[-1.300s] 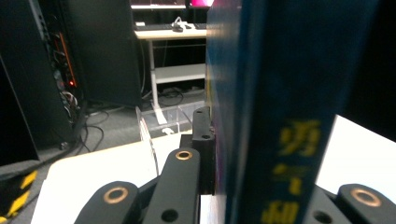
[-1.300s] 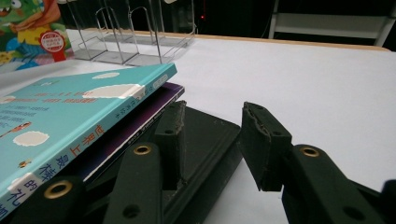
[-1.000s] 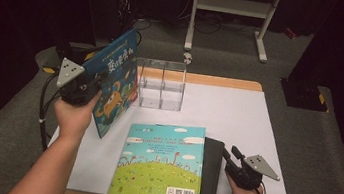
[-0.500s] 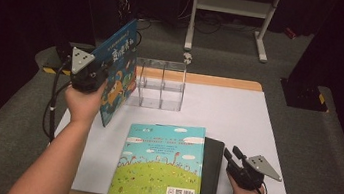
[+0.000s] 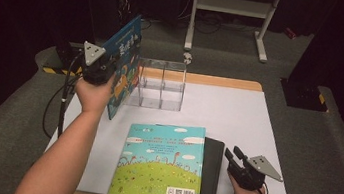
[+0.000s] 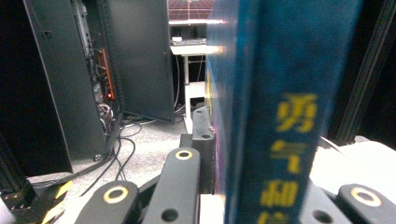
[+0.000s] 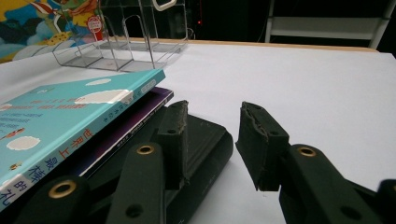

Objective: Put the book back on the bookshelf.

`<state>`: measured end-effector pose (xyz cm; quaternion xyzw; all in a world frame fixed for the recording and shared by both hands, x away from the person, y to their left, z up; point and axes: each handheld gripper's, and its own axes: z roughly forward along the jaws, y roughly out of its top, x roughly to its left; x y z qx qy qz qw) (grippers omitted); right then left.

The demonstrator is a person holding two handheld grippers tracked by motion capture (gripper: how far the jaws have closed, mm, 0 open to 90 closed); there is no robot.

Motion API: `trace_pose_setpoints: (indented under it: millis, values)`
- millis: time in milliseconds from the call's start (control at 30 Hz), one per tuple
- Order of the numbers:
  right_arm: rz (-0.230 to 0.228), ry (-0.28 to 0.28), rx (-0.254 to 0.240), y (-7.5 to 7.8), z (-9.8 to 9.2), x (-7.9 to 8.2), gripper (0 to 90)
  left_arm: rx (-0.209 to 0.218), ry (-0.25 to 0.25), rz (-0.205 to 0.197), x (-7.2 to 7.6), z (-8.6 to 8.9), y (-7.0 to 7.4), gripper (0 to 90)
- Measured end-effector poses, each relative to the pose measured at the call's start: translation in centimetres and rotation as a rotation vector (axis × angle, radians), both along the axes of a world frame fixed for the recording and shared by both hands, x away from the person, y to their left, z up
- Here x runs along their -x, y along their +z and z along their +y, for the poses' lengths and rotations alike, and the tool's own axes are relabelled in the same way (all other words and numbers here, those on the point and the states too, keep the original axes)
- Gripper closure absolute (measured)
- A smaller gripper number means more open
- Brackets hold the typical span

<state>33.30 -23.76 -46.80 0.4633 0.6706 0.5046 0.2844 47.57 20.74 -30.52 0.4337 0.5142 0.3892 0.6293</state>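
Stuff you can't really make out here

The blue book (image 6: pixel 275 112) is blurry up close and cut off top and bottom in the left gripper view, and it hides one jaw. Beside the clear rack (image 5: pixel 160 84), the book's lower cover sits behind the left hand (image 5: pixel 92 94).

Worktop (image 5: pixel 237 121): clear divided rack (image 5: pixel 160 84) toward the far edge, left of centre. Upright book (image 5: pixel 122 65) held off the surface in the left tongs (image 5: pixel 106 65), just left of the rack. Picture book (image 5: pixel 161 162) flat at the near edge, lying on a thinner book (image 7: pixel 140 122); notebook (image 5: pixel 210 170) beside them, right. Right tongs (image 5: pixel 233 156) just right of the notebook.
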Motion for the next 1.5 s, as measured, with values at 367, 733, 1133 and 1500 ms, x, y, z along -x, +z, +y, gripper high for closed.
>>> trace_pose_setpoints:
  millis: [367, 733, 1133, 1500]
  values:
    - [-0.001, 0.001, -0.002, 0.0, 0.0, 0.0, 62.5, -0.012, 0.036, 0.0, -1.1, -0.2, -1.0, 83.0]
    - [0.006, 0.003, -0.003, -0.1, -0.1, 0.0, 62.7, -0.003, 0.058, -0.009, -1.5, 0.1, -2.3, 83.0]
    - [0.003, 0.01, 0.004, -0.1, 0.2, 0.1, 62.7, 0.015, 0.058, -0.006, 0.3, 0.4, -3.5, 80.9]
    - [0.008, 0.014, 0.005, -0.2, 0.5, 0.1, 62.2, 0.044, 0.012, 0.033, 0.9, 1.4, -3.9, 77.4]
